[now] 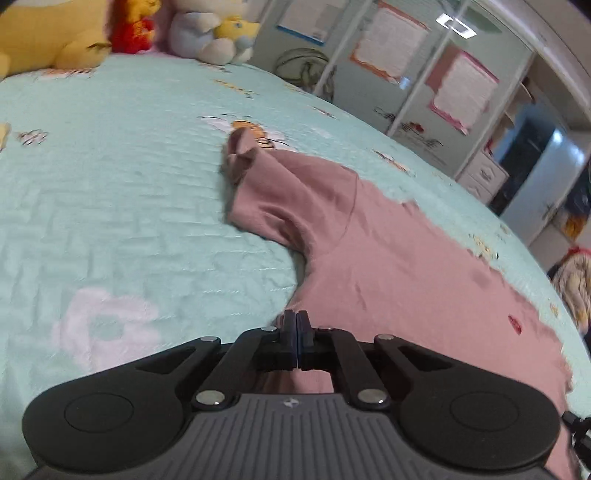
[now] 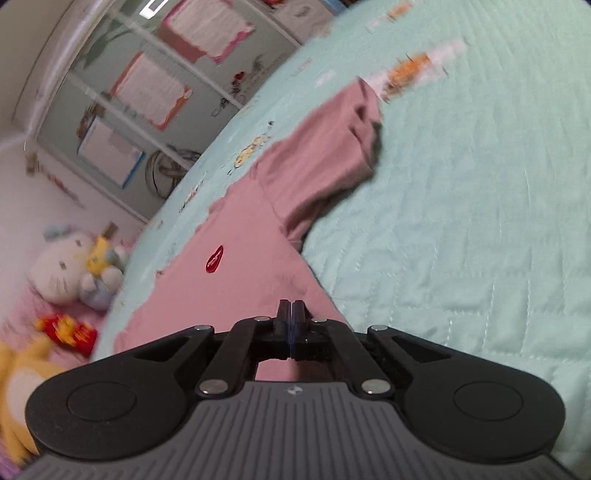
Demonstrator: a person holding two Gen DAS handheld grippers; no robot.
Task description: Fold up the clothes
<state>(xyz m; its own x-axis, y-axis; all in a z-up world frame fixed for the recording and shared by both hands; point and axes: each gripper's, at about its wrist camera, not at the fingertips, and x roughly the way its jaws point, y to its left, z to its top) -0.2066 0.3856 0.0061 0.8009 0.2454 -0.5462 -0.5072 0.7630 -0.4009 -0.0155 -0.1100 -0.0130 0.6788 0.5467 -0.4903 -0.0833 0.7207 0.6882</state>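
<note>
Beneath both closed jaws — pink shirt (image 1: 388,258) (spread flat)

black left gripper (image 1: 296,320), silver screws, ribbed grey base

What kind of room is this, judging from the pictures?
Most likely a bedroom, perhaps a child's. A bed with a quilted mint bedspread fills both views, plush toys sit at its far end, and a wardrobe with decorated doors stands beside it.
</note>
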